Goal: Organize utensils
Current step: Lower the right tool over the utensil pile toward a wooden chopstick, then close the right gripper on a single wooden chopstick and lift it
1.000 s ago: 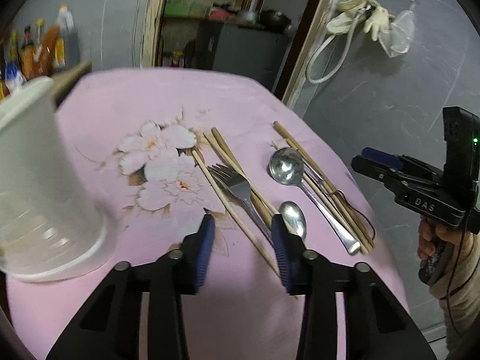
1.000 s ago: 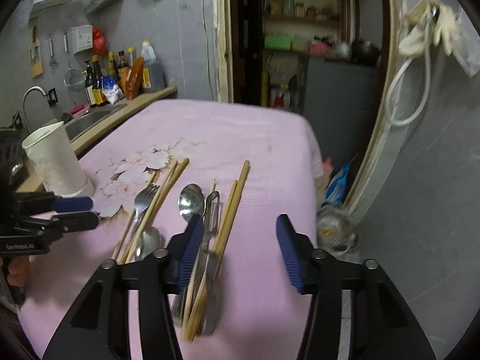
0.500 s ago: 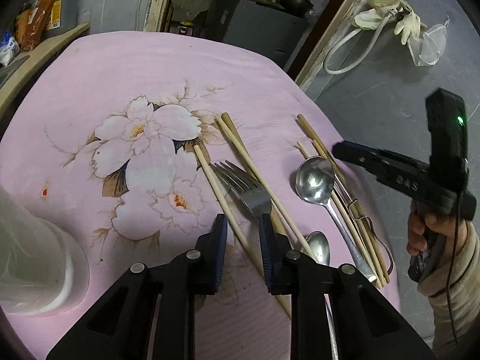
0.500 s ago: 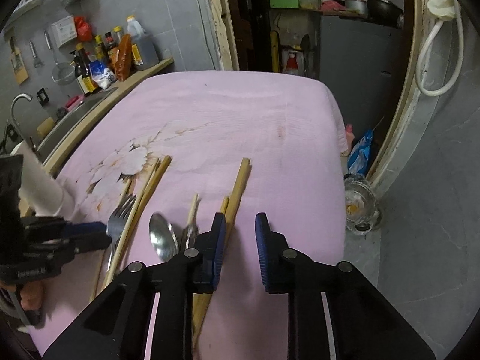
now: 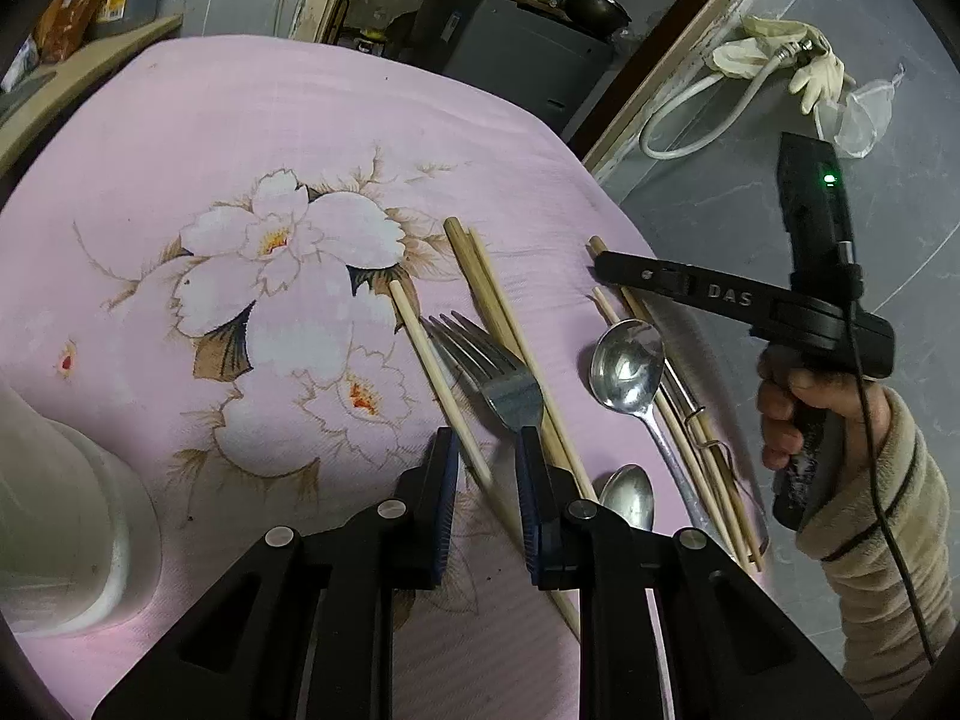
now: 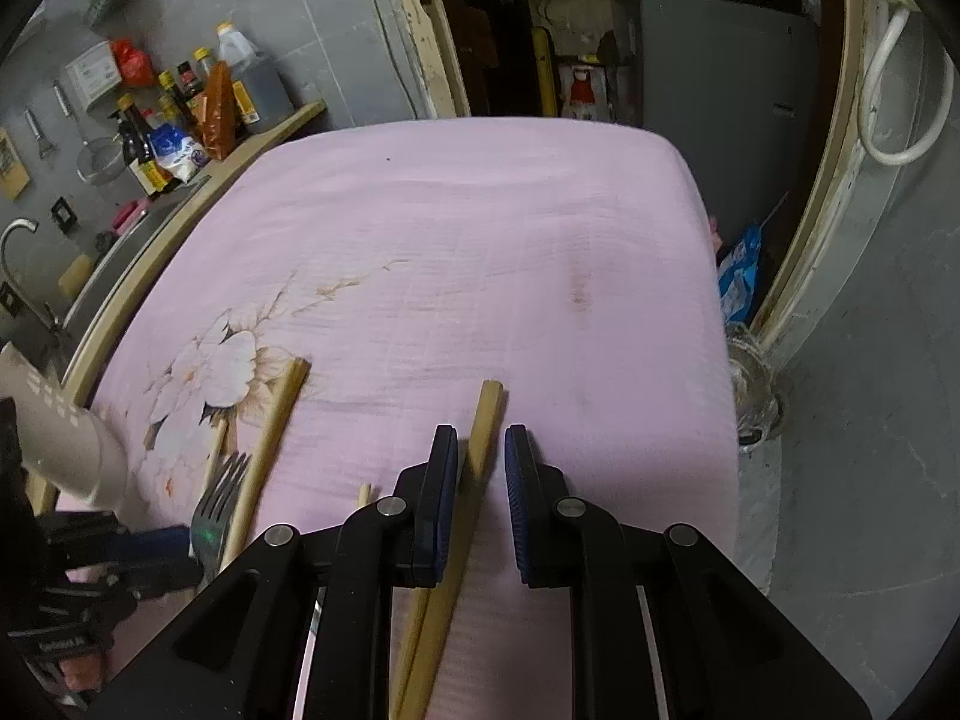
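On the pink flowered cloth (image 5: 240, 120) lie a fork (image 5: 486, 360), a large spoon (image 5: 627, 360), a small spoon (image 5: 627, 492) and several wooden chopsticks. My left gripper (image 5: 486, 468) hangs low over the cloth with narrow jaws. One chopstick (image 5: 420, 348) runs between them with a gap on each side, and the fork's neck meets the right fingertip. My right gripper (image 6: 480, 462) straddles another chopstick (image 6: 483, 420) near the table's right edge. Its jaws are nearly shut, with a sliver of cloth showing by the right pad. A white cup (image 5: 60, 528) stands at the left.
A bundle of chopsticks (image 5: 702, 468) with a wire-handled utensil lies right of the large spoon. Bottles (image 6: 180, 120) and a sink tap (image 6: 18, 240) line the counter at the left. A glass jar (image 6: 750, 378) sits on the floor past the table's right edge.
Both grippers came down toward the cloth and narrowed their jaws. The left one settled over the chopstick beside the fork. The right one moved onto the right-hand chopsticks.
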Motion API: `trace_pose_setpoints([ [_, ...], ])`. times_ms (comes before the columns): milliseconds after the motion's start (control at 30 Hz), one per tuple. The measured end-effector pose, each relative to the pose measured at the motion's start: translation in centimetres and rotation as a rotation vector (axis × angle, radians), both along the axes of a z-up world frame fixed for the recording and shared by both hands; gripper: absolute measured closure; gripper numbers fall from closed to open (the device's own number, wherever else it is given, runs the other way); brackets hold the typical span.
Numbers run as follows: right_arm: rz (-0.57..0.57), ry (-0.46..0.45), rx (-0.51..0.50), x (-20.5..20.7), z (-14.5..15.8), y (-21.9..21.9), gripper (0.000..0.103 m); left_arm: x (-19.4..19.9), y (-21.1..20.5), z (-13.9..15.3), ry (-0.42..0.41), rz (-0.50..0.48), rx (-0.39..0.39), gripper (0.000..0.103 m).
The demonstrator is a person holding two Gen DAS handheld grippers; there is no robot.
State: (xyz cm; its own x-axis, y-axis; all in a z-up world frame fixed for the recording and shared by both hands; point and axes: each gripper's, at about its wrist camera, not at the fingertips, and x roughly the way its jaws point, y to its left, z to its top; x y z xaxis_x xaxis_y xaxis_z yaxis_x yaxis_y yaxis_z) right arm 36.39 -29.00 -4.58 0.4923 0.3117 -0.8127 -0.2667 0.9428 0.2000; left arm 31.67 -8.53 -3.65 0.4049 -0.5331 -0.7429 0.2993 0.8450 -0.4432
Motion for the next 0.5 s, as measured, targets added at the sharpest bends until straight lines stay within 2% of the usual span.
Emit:
trace_pose_setpoints([
  [167,0.005,0.023,-0.02,0.7,-0.4,0.6,0.089,0.3,0.6,-0.2,0.018,-0.002,-0.024,0.085],
  [233,-0.003,0.034,-0.014,1.0,-0.4,0.6,0.09,0.2,0.7,-0.1,0.021,-0.009,-0.026,0.092],
  [267,-0.009,0.04,-0.006,1.2,-0.3,0.5,0.094,0.2,0.5,-0.2,0.035,-0.016,-0.016,0.096],
  [400,-0.048,0.053,0.09,0.9,0.1,-0.6,0.096,0.1,1.0,-0.1,0.044,-0.009,-0.037,0.097],
  [500,-0.051,0.009,0.122,-0.3,1.1,-0.9,0.096,-0.4,1.3,-0.2,0.04,-0.015,-0.042,0.098],
])
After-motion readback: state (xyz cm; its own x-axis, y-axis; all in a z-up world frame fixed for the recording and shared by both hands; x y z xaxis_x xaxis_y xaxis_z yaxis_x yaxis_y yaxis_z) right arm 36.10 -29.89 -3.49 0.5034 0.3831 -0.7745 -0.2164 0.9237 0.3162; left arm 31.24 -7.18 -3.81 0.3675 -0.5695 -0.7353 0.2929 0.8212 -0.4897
